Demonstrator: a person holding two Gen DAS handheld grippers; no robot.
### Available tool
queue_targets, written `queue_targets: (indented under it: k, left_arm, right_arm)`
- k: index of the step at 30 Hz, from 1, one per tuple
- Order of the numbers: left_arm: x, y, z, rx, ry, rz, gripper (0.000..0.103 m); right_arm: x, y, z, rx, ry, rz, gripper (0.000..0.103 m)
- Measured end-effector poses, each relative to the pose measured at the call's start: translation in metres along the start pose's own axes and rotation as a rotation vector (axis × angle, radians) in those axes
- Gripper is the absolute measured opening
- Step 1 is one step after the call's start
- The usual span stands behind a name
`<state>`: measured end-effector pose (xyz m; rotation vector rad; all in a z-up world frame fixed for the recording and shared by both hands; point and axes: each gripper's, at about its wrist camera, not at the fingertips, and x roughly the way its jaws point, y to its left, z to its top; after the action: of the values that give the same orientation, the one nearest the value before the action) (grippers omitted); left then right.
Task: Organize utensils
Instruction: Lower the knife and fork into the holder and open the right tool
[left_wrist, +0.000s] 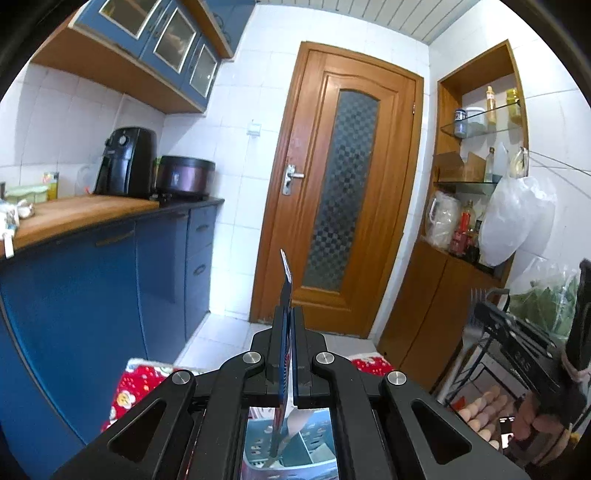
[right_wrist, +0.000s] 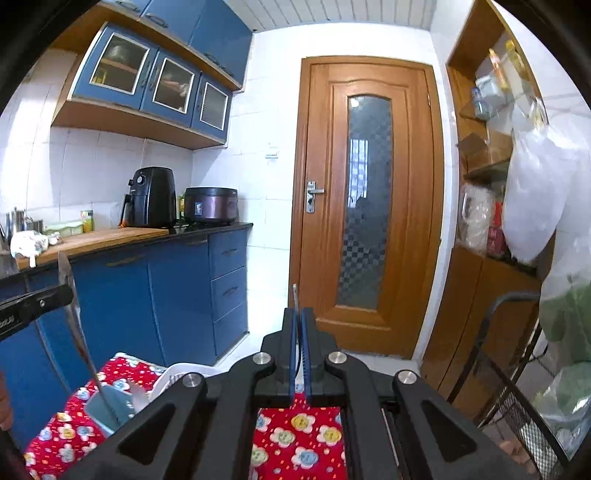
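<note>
My left tongs (left_wrist: 287, 314) clamp a knife (left_wrist: 286, 280) upright above the holder (left_wrist: 291, 439); my right tongs (right_wrist: 298, 317) pinch a thin utensil (right_wrist: 295, 295) upright over the red cloth (right_wrist: 299, 439).

Your left hand-held gripper (left_wrist: 287, 332) is clamped tight, jaws pinching a thin flat utensil (left_wrist: 285, 295) edge-on, aimed slightly below level. Your right hand-held gripper (right_wrist: 299, 325) is also clamped, a thin metal piece (right_wrist: 295, 295) sticking up between its jaws, aimed near level.

Fork (left_wrist: 478, 295) handle hidden; bottles (right_wrist: 495, 77) blurred.
</note>
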<state>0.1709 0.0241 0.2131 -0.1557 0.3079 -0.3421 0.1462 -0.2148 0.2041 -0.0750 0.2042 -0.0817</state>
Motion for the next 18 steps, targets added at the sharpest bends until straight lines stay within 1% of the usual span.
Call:
queue_targets:
  k: [6, 10, 18]
  left_arm:
    - [0.015, 0.002, -0.017, -0.002, 0.033, 0.009, 0.001]
    - [0.025, 0.003, -0.033, 0.007, 0.066, 0.017, 0.001]
    - [0.041, 0.006, -0.056, -0.010, 0.129, 0.014, 0.001]
  right_arm:
    - [0.012, 0.021, -0.013, -0.075, -0.022, 0.001, 0.004]
    - [0.022, 0.031, -0.026, -0.095, 0.009, 0.028, 0.004]
    - [0.039, 0.038, -0.047, -0.104, 0.084, 0.070, 0.004]
